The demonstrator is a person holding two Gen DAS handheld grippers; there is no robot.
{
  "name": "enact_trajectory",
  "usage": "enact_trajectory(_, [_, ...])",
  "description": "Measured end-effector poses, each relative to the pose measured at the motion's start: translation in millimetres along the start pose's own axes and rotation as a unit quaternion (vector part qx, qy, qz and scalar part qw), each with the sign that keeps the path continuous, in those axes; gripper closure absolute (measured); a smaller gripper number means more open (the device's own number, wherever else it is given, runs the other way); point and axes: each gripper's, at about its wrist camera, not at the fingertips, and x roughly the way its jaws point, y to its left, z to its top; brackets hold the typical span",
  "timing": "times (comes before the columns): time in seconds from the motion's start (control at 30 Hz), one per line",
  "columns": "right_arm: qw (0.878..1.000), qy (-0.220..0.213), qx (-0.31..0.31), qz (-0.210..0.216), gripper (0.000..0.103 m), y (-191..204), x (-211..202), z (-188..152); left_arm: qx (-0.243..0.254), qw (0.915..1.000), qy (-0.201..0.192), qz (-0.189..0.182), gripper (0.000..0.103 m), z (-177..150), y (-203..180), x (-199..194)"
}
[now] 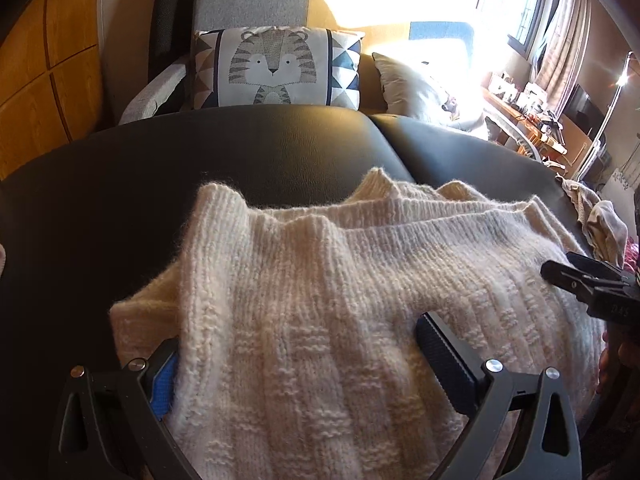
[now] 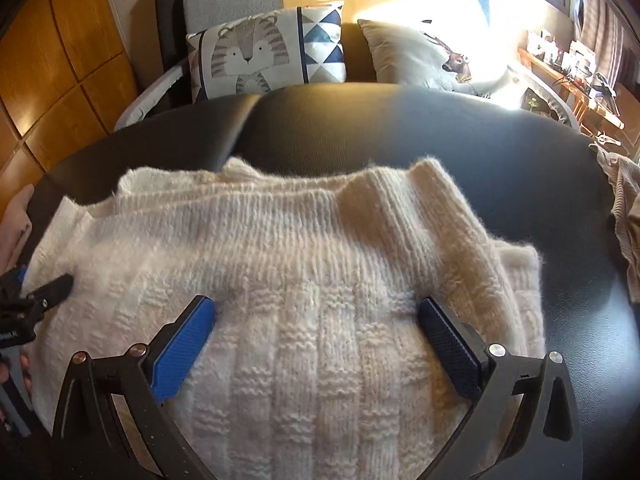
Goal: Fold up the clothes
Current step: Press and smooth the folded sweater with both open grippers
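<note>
A cream knitted sweater [image 1: 320,280] lies folded in layers on a black leather surface [image 1: 240,152], ribbed hem toward the far side. My left gripper [image 1: 298,332] is open and low over the sweater's near left part. Its left finger is partly hidden behind a fold, and its right finger [image 1: 436,344] rests on the knit. The right gripper [image 1: 560,274] shows at the right edge. In the right wrist view the sweater [image 2: 300,240] fills the middle. My right gripper [image 2: 315,304] stands open over it, both blue pads on the knit. The left gripper [image 2: 48,290] pokes in at the left edge.
A tiger-print cushion [image 1: 276,68] and a pale cushion with a deer print [image 2: 432,56] sit behind the black surface, against a grey chair [image 1: 252,0]. Wooden cabinet panels [image 1: 48,80] stand on the left. More beige clothes [image 2: 624,224] lie at the right edge, and a pink cloth [image 2: 16,220] at the left.
</note>
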Motion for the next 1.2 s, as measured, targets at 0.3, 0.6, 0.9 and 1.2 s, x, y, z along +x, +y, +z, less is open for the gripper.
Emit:
enact_trajectory(0.3, [1.0, -0.021, -0.001, 0.003, 0.0, -3.2, -4.7, -3.8, 0.0, 1.0, -0.005, 0.006, 0.0, -0.1, 1.1, -3.7])
enact_trajectory(0.6, [0.998, -0.064, 0.007, 0.006, 0.0, 0.3, -62.4, -25.5, 0.039, 0.9969, -0.055, 0.04, 0.0, -11.9, -21.4, -59.3])
enact_trajectory(0.9, [1.0, -0.002, -0.002, -0.003, 0.0, -13.4, -55.4, -80.9, 0.052, 0.9983, 0.001, 0.025, 0.0, -60.0, -44.3, -49.6])
enact_trajectory(1.2, [1.0, -0.02, -0.004, -0.014, 0.0, -10.1, -55.3, -87.2, 0.053, 0.9982, 0.004, 0.027, 0.0, -67.8, -44.1, -48.5])
